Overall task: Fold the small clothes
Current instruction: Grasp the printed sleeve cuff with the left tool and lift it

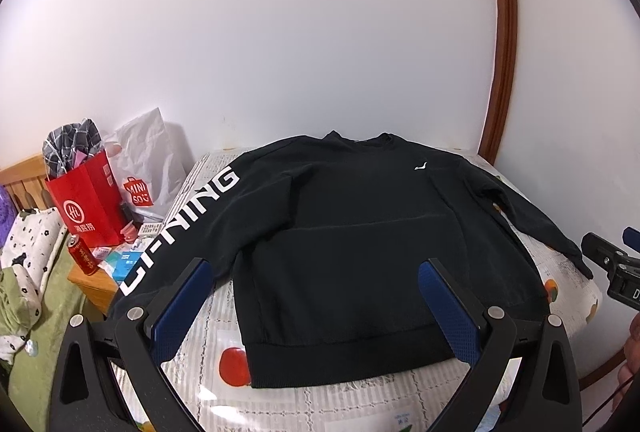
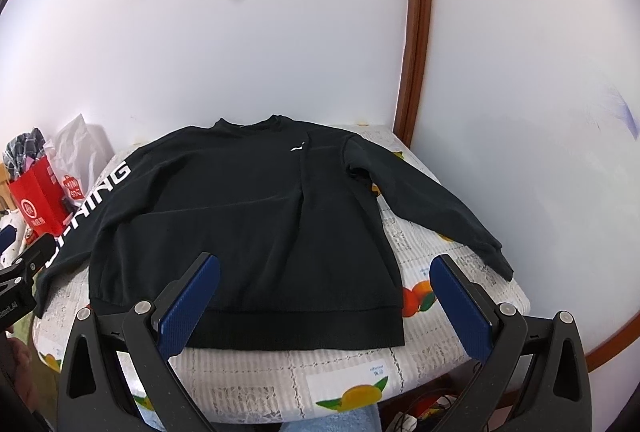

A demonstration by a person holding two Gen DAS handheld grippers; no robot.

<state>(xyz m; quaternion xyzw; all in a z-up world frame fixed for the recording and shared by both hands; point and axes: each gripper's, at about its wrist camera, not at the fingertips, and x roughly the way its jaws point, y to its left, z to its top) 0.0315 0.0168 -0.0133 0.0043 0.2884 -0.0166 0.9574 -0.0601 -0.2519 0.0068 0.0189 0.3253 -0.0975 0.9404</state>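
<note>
A black sweatshirt lies flat, face up, on a small table covered with a fruit-print cloth. Its collar points to the wall and both sleeves are spread out; the left sleeve carries white lettering. My left gripper is open and hovers above the hem's left half, holding nothing. My right gripper is open too, above the hem's right corner, also with nothing in it. Each gripper shows at the edge of the other's view.
A red paper bag, a white plastic bag, a red can and small boxes crowd a wooden stand left of the table. Bedding lies further left. A white wall and a brown door frame stand behind.
</note>
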